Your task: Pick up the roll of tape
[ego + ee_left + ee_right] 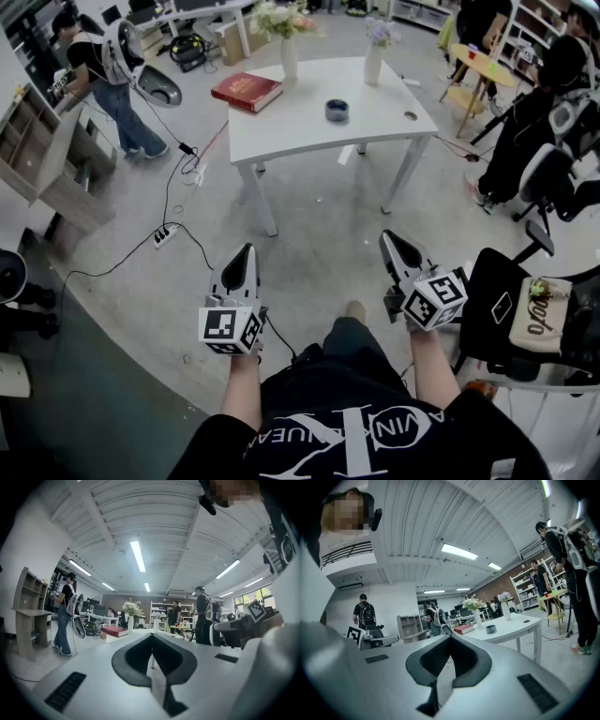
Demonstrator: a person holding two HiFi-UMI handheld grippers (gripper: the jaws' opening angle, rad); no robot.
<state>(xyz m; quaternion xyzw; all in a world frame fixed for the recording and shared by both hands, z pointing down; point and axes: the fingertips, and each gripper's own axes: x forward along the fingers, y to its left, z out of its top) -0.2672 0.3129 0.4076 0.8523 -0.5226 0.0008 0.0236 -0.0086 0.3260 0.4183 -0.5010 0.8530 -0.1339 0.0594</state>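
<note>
While the head view puts the roll of tape (337, 111) on the bench (300, 136) well ahead of the left tool (246, 253) and right tool (390, 240), the left gripper view shows that tool closed and empty, and the right gripper view likewise, so it seems best to step closer and open the right tool before reaching.

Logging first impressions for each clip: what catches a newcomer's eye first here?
The white table stands ahead, carrying the roll of tape, a red book and two flower vases. Nearer, the left tongs and right tongs, both shut and empty, point toward it.
</note>
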